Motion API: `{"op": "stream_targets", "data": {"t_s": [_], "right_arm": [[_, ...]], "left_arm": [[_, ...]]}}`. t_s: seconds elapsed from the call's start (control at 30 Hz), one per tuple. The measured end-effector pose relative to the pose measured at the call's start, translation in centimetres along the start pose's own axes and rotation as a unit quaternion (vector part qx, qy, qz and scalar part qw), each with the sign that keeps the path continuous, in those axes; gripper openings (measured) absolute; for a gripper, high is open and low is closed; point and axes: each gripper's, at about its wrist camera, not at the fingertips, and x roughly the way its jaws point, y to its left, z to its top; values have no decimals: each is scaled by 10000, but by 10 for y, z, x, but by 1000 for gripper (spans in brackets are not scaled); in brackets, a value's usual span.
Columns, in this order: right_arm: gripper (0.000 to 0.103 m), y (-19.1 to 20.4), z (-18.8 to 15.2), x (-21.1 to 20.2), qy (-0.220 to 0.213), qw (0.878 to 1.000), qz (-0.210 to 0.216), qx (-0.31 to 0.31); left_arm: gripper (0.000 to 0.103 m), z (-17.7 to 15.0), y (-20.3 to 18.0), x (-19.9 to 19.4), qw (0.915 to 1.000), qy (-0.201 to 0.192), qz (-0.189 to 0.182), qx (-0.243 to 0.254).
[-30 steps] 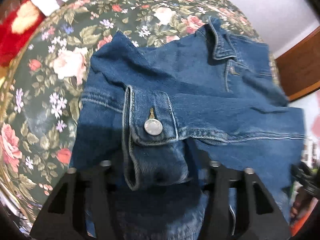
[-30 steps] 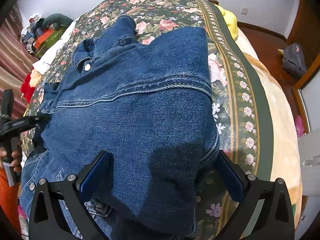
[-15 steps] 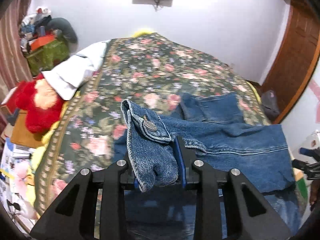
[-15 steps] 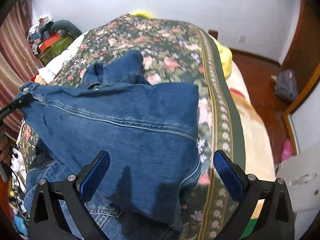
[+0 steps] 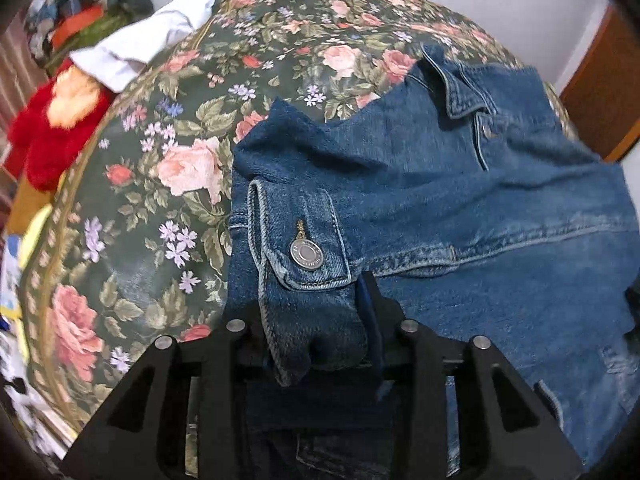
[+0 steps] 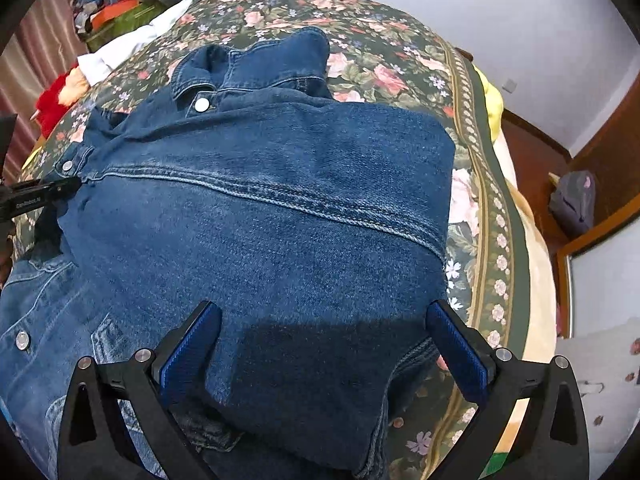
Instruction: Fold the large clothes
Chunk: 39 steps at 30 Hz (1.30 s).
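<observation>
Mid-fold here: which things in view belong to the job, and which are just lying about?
Job:
- denim jacket
- sleeve cuff, clamped in left tool
- right tool, open over the jacket

Lying about:
- floral bedspread
- red plush toy
- white cloth
- grey bag

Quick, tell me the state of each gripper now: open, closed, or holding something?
Left gripper: closed on the cuff of the denim jacket.
Right gripper: open, holding nothing, over the jacket.
</observation>
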Motion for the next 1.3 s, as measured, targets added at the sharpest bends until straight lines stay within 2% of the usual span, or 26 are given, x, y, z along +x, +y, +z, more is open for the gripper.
{"op": "stream_targets", "data": {"t_s": [0.1,0.2,0.3,0.37,0.5,0.6,0.67,0.73,0.8,0.9,1.0,1.07,1.1,1.13,1.17,1.23,1.3], "right_arm": [[103,-6,-3,-3,43,9999,105,130],[103,-14,-10,-11,40,9994,172,307],[103,-23,-15,-24,-59,9990,135,417],[103,-29,-15,-32,-179,9989,51,422],[103,-47,-5,-43,-401,9975,-36,584],[103,-67,5,-35,-464,9939,152,987],[103,-82,11,-20,-371,9903,280,1313],[102,-95,18,0,-183,9864,393,1589],[98,-103,22,16,-53,9807,679,1830],[87,-110,30,34,28,9700,1213,2106],[86,-106,43,46,-42,9693,1329,2069],[77,-100,52,51,-87,9707,1398,1952],[65,-95,58,56,-56,9700,1530,1887],[58,-92,62,60,-24,9693,1586,1877],[56,-89,65,62,-20,9705,1549,1847],[42,-80,72,64,-109,9759,1442,1634],[32,-78,81,59,-324,9784,1374,1508]], "left_arm": [[47,-2,-5,-8,9993,48,260,281],[61,-7,2,-20,9986,-8,408,340],[66,-7,17,-37,9991,-140,324,218],[66,-6,31,-52,9985,-290,454,92],[79,4,52,-64,9975,-496,484,-150],[81,18,64,-49,9989,-331,130,-293],[82,29,68,-25,9989,-66,-194,-416],[82,36,71,-5,9976,133,-340,-596],[82,44,73,20,9948,430,-520,-760],[82,51,66,33,9948,267,-740,-650],[81,56,52,50,9951,393,-813,-414],[76,59,40,58,9975,271,-591,-267],[67,61,38,61,9982,244,-489,-255],[60,63,36,63,9986,223,-358,-305],[55,67,35,64,9982,224,-316,-454],[34,70,38,65,9971,235,-299,-663],[26,74,42,60,9956,187,-320,-859]]}}
